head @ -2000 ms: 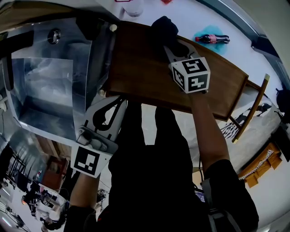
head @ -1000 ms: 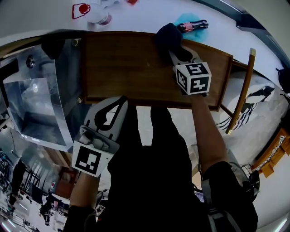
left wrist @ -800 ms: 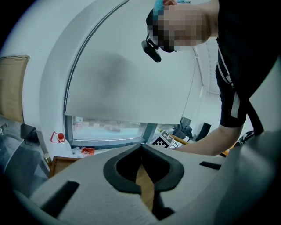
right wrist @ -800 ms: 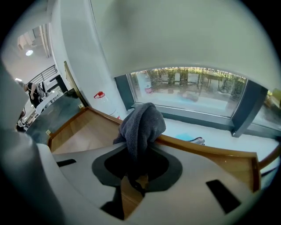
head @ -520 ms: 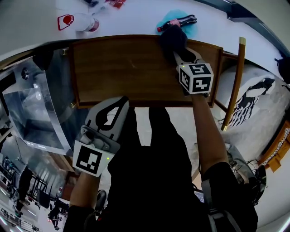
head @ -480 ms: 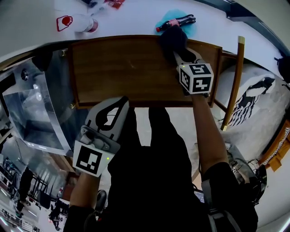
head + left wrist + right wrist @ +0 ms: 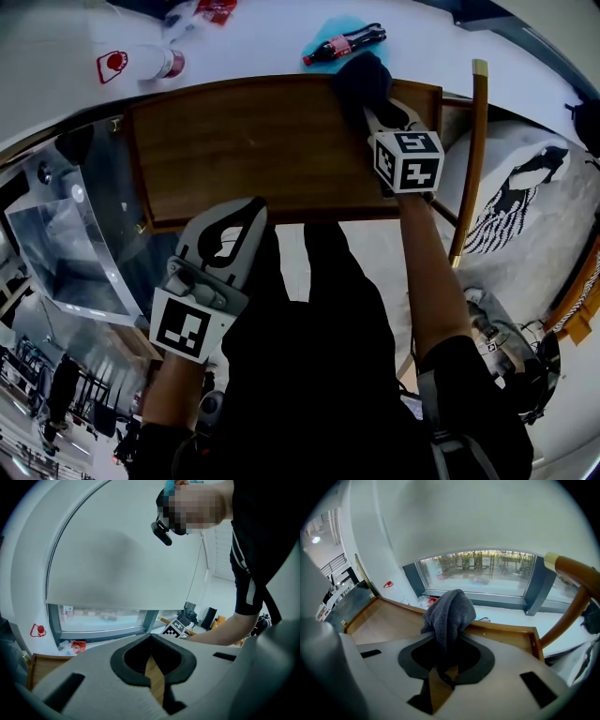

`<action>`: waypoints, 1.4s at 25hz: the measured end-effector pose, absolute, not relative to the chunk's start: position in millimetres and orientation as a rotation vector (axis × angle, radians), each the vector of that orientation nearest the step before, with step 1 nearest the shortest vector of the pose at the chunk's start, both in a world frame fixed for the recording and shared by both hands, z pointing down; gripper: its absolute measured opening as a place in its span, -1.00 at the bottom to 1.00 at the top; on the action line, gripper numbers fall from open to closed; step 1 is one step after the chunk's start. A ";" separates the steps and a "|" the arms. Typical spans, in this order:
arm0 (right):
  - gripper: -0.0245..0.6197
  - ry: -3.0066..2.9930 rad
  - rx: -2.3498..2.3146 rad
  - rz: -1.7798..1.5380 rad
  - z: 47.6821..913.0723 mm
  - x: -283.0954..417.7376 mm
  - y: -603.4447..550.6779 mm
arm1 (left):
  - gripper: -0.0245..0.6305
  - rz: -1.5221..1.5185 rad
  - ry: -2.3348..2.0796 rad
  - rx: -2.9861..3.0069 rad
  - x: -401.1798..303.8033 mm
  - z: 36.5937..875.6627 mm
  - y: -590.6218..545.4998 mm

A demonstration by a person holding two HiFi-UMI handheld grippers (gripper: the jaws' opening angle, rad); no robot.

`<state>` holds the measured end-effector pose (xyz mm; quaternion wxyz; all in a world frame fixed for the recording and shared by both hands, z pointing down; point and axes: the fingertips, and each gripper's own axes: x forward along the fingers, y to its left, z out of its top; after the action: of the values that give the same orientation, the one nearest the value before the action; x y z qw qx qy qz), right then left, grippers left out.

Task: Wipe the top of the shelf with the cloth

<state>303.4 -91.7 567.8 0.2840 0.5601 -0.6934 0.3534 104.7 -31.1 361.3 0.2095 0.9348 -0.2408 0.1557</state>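
Observation:
The brown wooden shelf top (image 7: 253, 141) with a raised rim lies across the upper head view. My right gripper (image 7: 375, 105) is shut on a dark grey cloth (image 7: 361, 80) that rests on the shelf's far right corner; in the right gripper view the cloth (image 7: 449, 616) bunches up out of the jaws over the shelf (image 7: 389, 620). My left gripper (image 7: 246, 212) hangs at the shelf's near edge, jaws together with nothing between them. In the left gripper view (image 7: 151, 652) only a strip of wood shows through them.
A cola bottle (image 7: 342, 44) on a blue cloth lies on the floor beyond the shelf, with a white bottle (image 7: 141, 64) and red wrapper farther left. A shiny metal unit (image 7: 66, 225) stands left. A wooden pole (image 7: 467, 159) leans at the right.
The right gripper has carried the cloth rightward along the shelf's far edge to its right corner. The head view has shifted. The left gripper has stayed shut at the near edge.

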 end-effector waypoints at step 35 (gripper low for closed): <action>-0.69 -1.626 1.629 0.844 557.8 370.7 -72.3 | -0.87 0.406 -0.648 2.601 122.4 360.1 -28.3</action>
<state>370.7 -72.3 557.8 0.3383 0.6254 -0.6240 0.3241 122.4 -28.3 360.1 0.2134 0.9373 -0.2335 0.1464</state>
